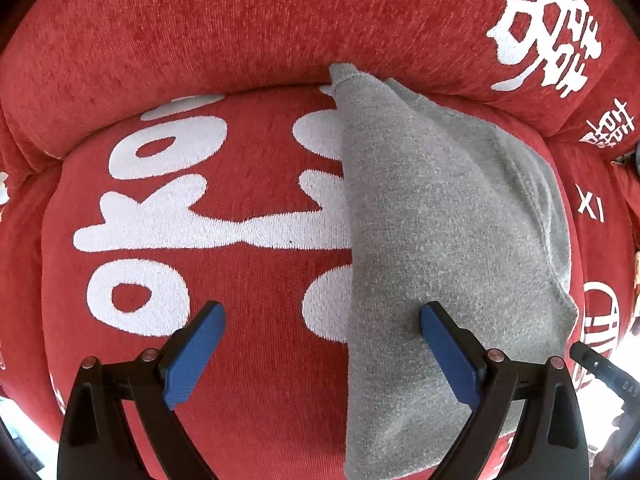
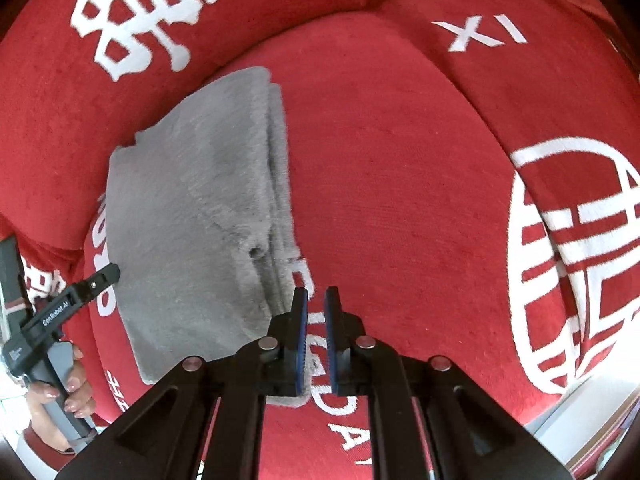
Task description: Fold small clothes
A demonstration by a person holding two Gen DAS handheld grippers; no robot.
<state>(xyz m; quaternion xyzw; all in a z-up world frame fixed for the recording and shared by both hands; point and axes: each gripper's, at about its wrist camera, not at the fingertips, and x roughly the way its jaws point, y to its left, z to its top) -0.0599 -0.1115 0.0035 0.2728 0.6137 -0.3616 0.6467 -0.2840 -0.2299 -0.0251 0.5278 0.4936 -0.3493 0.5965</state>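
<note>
1. Setting. 1 grey garment (image 1: 420, 216) lies folded on the seat of a red sofa cover (image 1: 240, 28) printed with white characters; the backrest bulges just beyond the garment's far corner.

2. Long axis. In the left wrist view the garment runs as a long strip from the near edge of the seat toward the backrest, narrowing to a point at the far end. In the right wrist view the same strip (image 2: 192, 208) shows stacked layers along its right-hand edge, so it appears already folded at least once.

3. Left gripper (image 1: 324, 356). It points down over the near end of the garment with its jaws spread wide and nothing between them. 1 blue pad (image 1: 448, 356) stands over the grey cloth, the other over bare red cover, so the garment's left edge runs between the 2 fingers.

4. Right gripper (image 2: 316, 336). Its jaws are nearly closed, with a thin gap between the 2 blue pads and no cloth pinched. It sits just beside the garment's near right corner, which lies to the left of its fingertips.

5. Nearer hand. The left gripper is directly above the cloth; the right is alongside it. A further fold across the long axis would probably start from this near end.

6. Count. 1 garment, 2 grippers, 1 hand (image 2: 60, 392) visible on the left gripper's handle.
</note>
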